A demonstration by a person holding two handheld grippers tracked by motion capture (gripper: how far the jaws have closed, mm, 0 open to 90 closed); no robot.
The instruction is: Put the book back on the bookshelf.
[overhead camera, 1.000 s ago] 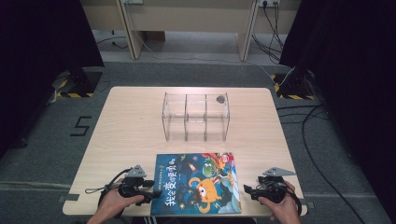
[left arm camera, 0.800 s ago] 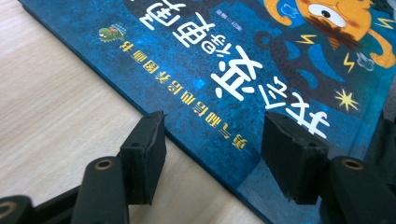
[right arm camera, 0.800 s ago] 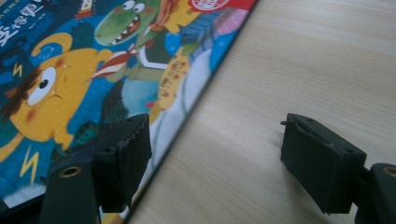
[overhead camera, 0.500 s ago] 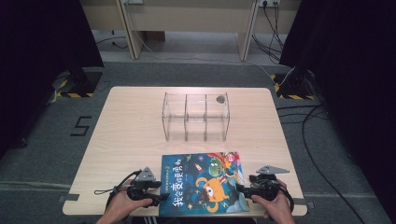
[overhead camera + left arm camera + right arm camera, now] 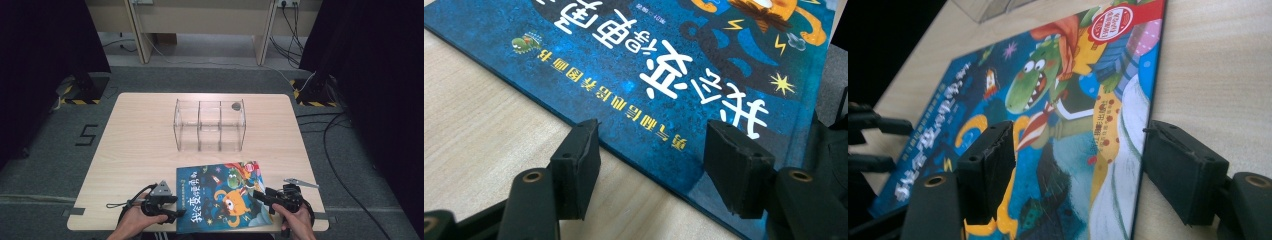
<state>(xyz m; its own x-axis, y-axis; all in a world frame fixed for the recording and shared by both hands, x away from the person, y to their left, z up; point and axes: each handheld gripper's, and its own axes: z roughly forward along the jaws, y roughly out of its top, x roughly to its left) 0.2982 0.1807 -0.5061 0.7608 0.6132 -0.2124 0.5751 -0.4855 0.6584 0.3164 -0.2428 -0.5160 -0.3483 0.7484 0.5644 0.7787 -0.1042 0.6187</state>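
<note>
Jaws on both our grippers stand apart with the picture book (image 5: 222,196) between them, and in neither gripper view do the pads press on it. On our left gripper (image 5: 172,210) the 2 black jaws straddle the book's left edge: in the left gripper view 1 jaw sits over the bare table (image 5: 484,110) and the other over the blue cover (image 5: 664,60), with a clear gap on each side. Our right gripper (image 5: 260,197) has just been closing a little, yet its jaws are still wide; in the right gripper view 1 jaw hangs over the cover's artwork (image 5: 1058,100) and the other over the wood beside the book's right edge.

We see the book lying flat at the near edge of the table (image 5: 140,145), slightly turned, its near corner reaching the table's front edge. Our left hand (image 5: 132,222) and right hand (image 5: 295,225) come in from below, 1 at each side of the book. Farther back, well apart from the book, stands a clear 3-compartment box (image 5: 210,125) with a small dark round thing (image 5: 235,106) at its right rear corner.
</note>
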